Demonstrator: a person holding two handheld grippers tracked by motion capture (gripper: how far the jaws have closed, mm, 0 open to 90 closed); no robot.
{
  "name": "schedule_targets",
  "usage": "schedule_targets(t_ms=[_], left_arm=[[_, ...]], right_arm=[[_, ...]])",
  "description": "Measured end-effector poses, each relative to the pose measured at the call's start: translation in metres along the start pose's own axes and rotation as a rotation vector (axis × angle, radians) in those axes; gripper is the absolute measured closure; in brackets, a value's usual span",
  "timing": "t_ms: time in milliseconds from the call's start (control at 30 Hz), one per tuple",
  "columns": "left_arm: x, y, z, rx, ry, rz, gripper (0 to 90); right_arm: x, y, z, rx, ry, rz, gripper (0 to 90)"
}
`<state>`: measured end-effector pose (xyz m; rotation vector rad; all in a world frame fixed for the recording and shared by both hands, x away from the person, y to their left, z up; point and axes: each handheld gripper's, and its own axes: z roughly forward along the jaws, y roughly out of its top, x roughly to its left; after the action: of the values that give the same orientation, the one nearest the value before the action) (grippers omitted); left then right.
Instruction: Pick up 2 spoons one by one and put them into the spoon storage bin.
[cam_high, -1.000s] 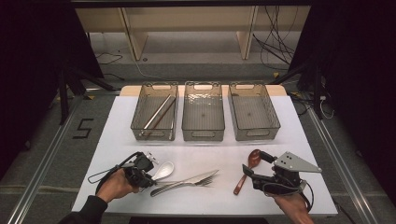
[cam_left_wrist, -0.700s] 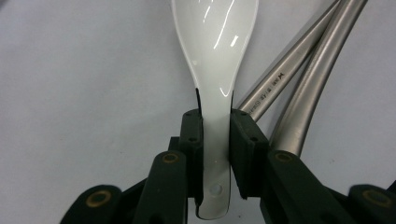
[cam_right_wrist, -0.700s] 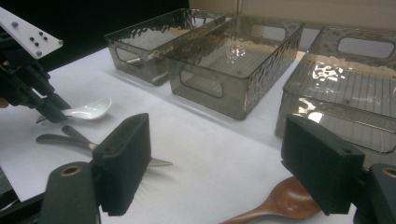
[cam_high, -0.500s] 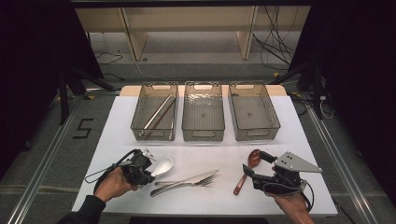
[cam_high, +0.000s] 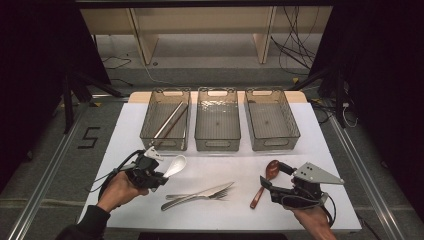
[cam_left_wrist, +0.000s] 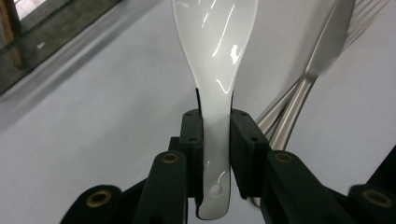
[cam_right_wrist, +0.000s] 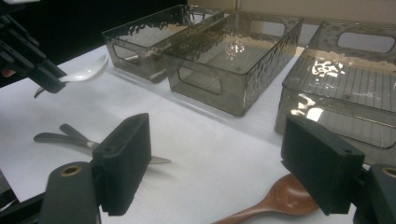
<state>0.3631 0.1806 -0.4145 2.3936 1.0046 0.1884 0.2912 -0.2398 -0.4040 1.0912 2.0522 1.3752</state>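
Sorting of cutlery into three clear bins, early stage. The left claw (cam_high: 161, 170) is clenched on the handle of a white ceramic soup spoon (cam_high: 176, 164); in the left gripper view the two black pads press the handle (cam_left_wrist: 216, 140) from both sides, bowl pointing away. In the high view the spoon sits clear of the white bench (cam_high: 125, 130), near its left front, just short of the left bin (cam_high: 148, 131). The right claw (cam_high: 274, 176) stands released, jaws wide apart, near the right front of the bench; between them, in the right gripper view, lies the bowl of a wooden spoon (cam_right_wrist: 280, 200), untouched on the surface.

Done so far, judging from how things lie: the left bin already holds what look like chopsticks (cam_high: 169, 120). The middle bin (cam_high: 201, 131) and the right bin (cam_high: 292, 127) hold nothing that can be made out.

Left to do: the soup spoon is lifted but not yet delivered; the wooden spoon, a table knife (cam_high: 200, 194) and a fork (cam_high: 216, 196) lying crossed at the bench centre await pickup. The task appears well under half complete.
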Motion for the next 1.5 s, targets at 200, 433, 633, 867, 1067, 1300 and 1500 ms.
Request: schedule_targets(t_ms=[200,433,633,867,1067,1300,1500], left_arm=[[-0.001,0.015,-0.003,-0.04,-0.014,-0.001,75.6],[-0.005,0.042,-0.003,-0.081,-0.023,0.016,75.6],[-0.002,0.06,-0.001,-0.088,-0.006,0.028,75.6],[0.003,0.089,0.007,-0.113,-0.006,0.012,75.6],[0.011,0.106,0.016,-0.116,0.007,-0.002,75.6],[0.02,0.12,0.022,-0.134,0.017,-0.024,75.6],[0.026,0.134,0.027,-0.147,0.024,-0.037,75.6]], right_arm=[[0.0,0.0,0.0,0.003,0.002,0.002,25.2],[0.002,0.0,0.001,0.006,0.006,0.003,25.2],[0.001,0.0,0.001,0.004,0.009,0.002,25.2],[0.001,0.0,0.002,0.007,0.01,0.006,25.2],[0.001,0.0,0.001,0.005,0.013,0.004,25.2],[-0.001,0.0,0.001,0.001,0.012,0.01,25.2],[0.0,0.0,0.001,0.001,0.015,0.008,25.2]])
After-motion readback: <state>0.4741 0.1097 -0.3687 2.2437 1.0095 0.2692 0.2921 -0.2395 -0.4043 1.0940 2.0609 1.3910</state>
